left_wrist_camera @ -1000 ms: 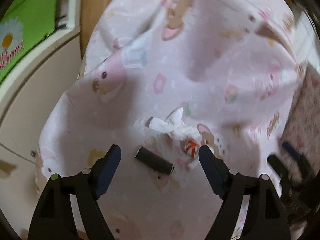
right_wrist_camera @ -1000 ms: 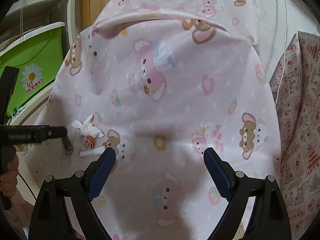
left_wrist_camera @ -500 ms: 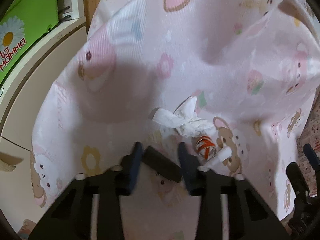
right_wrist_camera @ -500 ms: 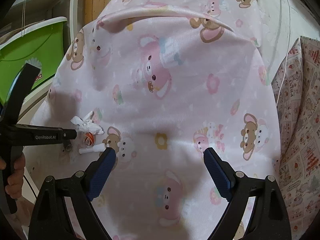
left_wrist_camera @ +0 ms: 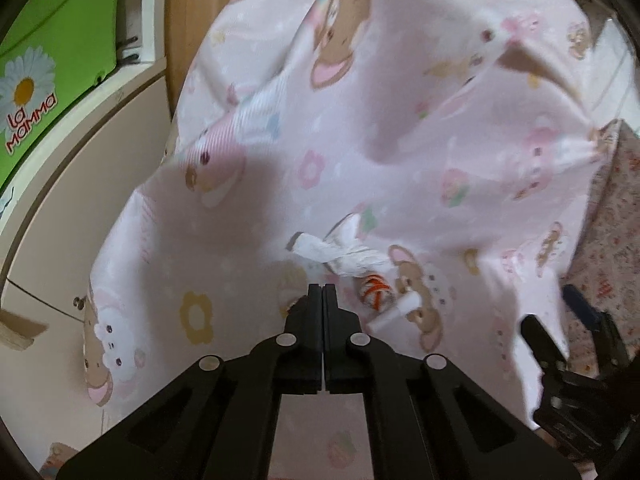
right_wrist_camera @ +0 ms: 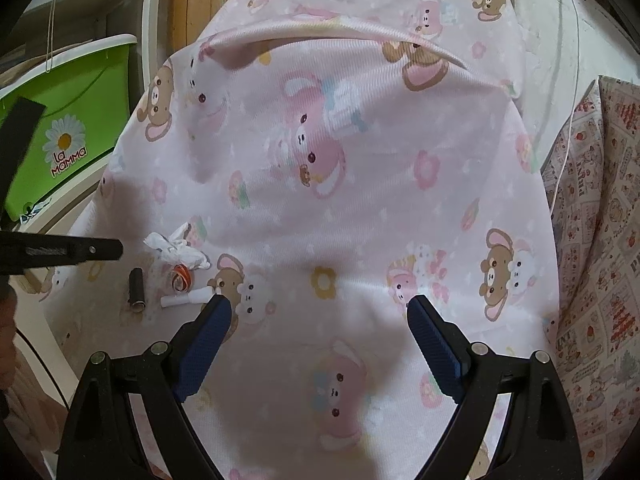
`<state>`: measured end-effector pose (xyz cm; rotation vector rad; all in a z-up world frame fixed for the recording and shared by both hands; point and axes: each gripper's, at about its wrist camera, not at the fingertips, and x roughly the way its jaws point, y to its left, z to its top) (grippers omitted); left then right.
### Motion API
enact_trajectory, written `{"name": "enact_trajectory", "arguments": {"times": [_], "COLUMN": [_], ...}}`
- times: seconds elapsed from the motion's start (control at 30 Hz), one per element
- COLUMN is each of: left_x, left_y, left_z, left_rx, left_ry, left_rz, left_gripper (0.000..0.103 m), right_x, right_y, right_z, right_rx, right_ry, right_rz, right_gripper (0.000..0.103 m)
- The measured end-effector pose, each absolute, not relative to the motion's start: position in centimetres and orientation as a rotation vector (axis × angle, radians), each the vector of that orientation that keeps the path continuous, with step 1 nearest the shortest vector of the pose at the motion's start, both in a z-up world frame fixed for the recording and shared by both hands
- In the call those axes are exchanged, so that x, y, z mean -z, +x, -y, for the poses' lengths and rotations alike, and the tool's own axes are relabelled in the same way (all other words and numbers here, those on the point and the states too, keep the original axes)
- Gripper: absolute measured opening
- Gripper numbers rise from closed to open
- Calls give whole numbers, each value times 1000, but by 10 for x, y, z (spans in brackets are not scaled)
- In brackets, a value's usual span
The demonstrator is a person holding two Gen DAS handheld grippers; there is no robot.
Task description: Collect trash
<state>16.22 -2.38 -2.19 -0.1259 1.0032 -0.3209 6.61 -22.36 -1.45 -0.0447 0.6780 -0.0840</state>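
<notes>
Trash lies on a pink cartoon-print sheet [right_wrist_camera: 360, 208]: a crumpled white tissue [right_wrist_camera: 176, 249], an orange-striped wrapper [right_wrist_camera: 182, 276], a small white tube [right_wrist_camera: 186, 300] and a black cylinder [right_wrist_camera: 136, 289]. My left gripper [left_wrist_camera: 322, 292] is shut with its fingers pressed together, empty, above the sheet; in the right wrist view [right_wrist_camera: 116, 249] it hovers above and left of the black cylinder, which still lies on the sheet. In the left wrist view the tissue [left_wrist_camera: 340, 254], wrapper [left_wrist_camera: 376, 290] and tube [left_wrist_camera: 394, 314] sit just right of its tips. My right gripper [right_wrist_camera: 318, 312] is open and empty over the sheet.
A green "La Mamma" box [right_wrist_camera: 68, 136] stands on a white shelf unit [left_wrist_camera: 80, 152] left of the bed. A patterned pillow [right_wrist_camera: 592, 260] lies at the right. A wooden headboard [right_wrist_camera: 196, 4] is at the back.
My left gripper closed fully, from wide open around the black cylinder to shut. It rose off the sheet without the cylinder. The right gripper barely moved.
</notes>
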Motion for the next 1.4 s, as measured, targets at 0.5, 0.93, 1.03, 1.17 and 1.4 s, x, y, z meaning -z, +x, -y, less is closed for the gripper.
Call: {"name": "enact_trajectory", "arguments": {"times": [0.5, 0.93, 1.03, 1.17, 1.4], "left_x": [39, 63, 64, 56, 11], "left_y": [171, 186, 185, 179, 157], "left_z": [11, 44, 52, 51, 27], "left_rx": [377, 193, 180, 191, 161], "left_ry": [-307, -148, -83, -89, -84], "left_rz": [-1154, -1207, -1193, -1168, -952], "left_gripper": [33, 26, 20, 11, 11], "right_x": [22, 26, 27, 30, 39], "right_y": [70, 70, 72, 75, 96], "right_z": [202, 200, 200, 196, 168], "right_rx": [47, 47, 38, -7, -152], "right_ry": [-89, -101, -98, -96, -87], "right_rz": [-695, -701, -710, -731, -785], "right_gripper": [91, 91, 91, 91, 91]}}
